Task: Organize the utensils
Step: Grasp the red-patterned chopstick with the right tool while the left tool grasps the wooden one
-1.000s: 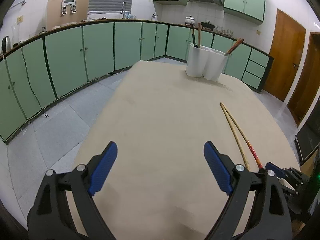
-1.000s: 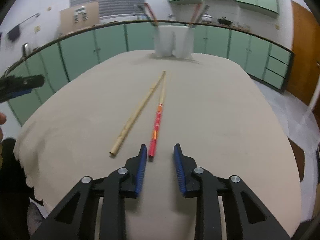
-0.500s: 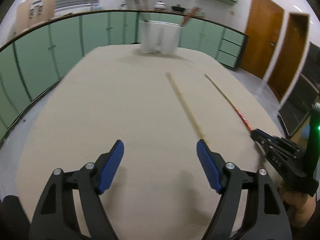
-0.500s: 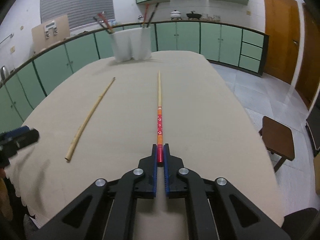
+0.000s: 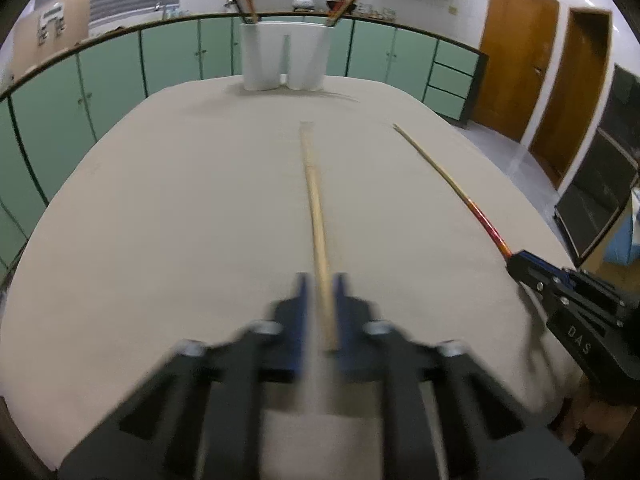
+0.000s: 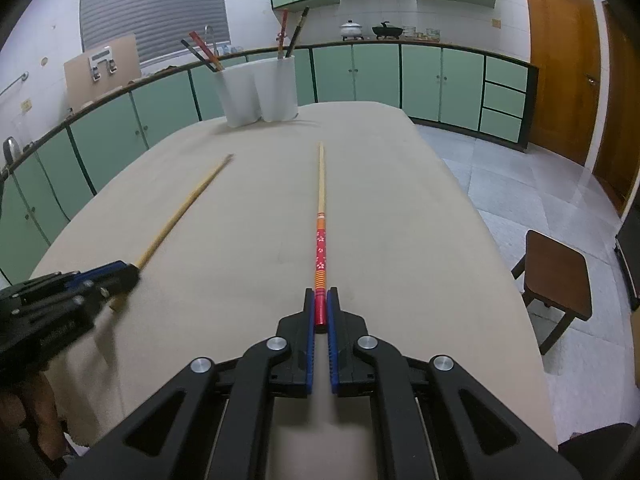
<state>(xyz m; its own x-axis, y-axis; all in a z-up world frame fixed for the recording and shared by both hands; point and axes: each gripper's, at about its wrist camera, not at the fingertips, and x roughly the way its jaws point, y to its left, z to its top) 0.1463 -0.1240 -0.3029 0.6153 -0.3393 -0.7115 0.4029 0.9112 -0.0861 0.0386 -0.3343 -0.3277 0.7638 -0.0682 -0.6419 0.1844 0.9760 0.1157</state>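
Each claw is clamped on the near end of a chopstick that stretches ahead of it along the tabletop (image 6: 400,200): left claw (image 5: 319,292) on the plain stick (image 5: 316,216), right claw (image 6: 320,308) on the red stick (image 6: 321,248). The white holder (image 6: 260,88) stands well beyond both tips. Best to lift each stick level, grip firm, then tip it point-down over a compartment.

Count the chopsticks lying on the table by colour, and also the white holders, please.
Plain bamboo chopstick: 1, in the left tongs
Red-patterned chopstick: 1, in the right tongs
White holder: 1, with two compartments
Total: 3
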